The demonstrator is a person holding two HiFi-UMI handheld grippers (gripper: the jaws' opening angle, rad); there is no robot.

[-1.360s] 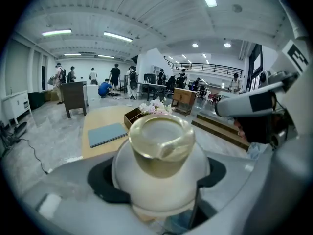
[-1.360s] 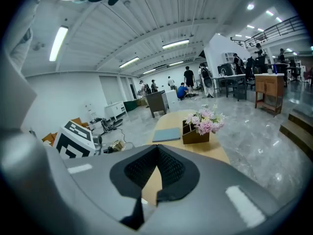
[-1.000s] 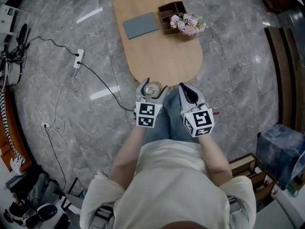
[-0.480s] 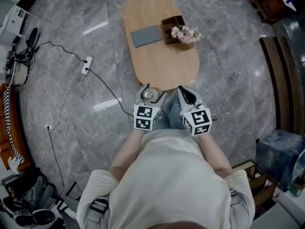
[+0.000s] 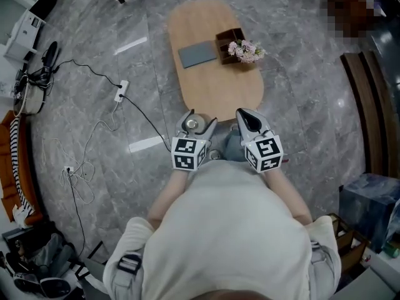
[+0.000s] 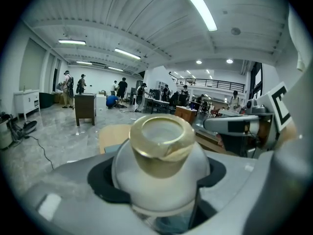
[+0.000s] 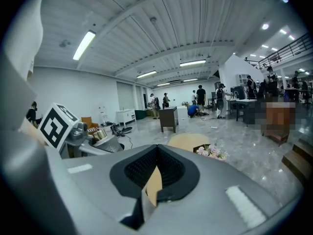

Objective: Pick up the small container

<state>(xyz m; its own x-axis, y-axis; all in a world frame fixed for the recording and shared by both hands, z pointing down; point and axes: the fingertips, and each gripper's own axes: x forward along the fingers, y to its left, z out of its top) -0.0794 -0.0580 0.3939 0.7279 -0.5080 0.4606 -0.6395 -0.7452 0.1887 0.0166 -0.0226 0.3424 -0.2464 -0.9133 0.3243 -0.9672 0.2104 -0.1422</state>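
Head view puts the left gripper [image 5: 200,119] at about 7 o'clock from the near end of an oval wooden table [image 5: 212,89]. Its jaws are spread wide and pinch the small container [image 6: 161,170], a pale round jar with a gold rim, which is held beside that table end and not on it. The right gripper [image 5: 242,113] stands at 3 o'clock from the left one, a little apart. Its jaws are pressed together with only a thin slit between the black pads (we see nothing held there).

Ahead of both grippers, at 12 o'clock, we see the table top. On its far half lie a grey mat [image 5: 198,54] at 11 o'clock and a dark brown box [image 5: 226,37] at 1 o'clock. Pink flowers [image 5: 247,51] touch the box. A white power strip [image 5: 122,90] lies on the floor at 10 o'clock from the left gripper, and a black cable [image 5: 142,114] runs from it toward the person's knees. A blue box [image 5: 367,199] sits at 4 o'clock.

We see a grey marble floor [image 5: 300,92], glossy with reflections. In the left gripper view we see a large white hall with strip lights on the ceiling, a brown cabinet [image 6: 85,107] at 10 o'clock and people [image 6: 122,87] standing far off.
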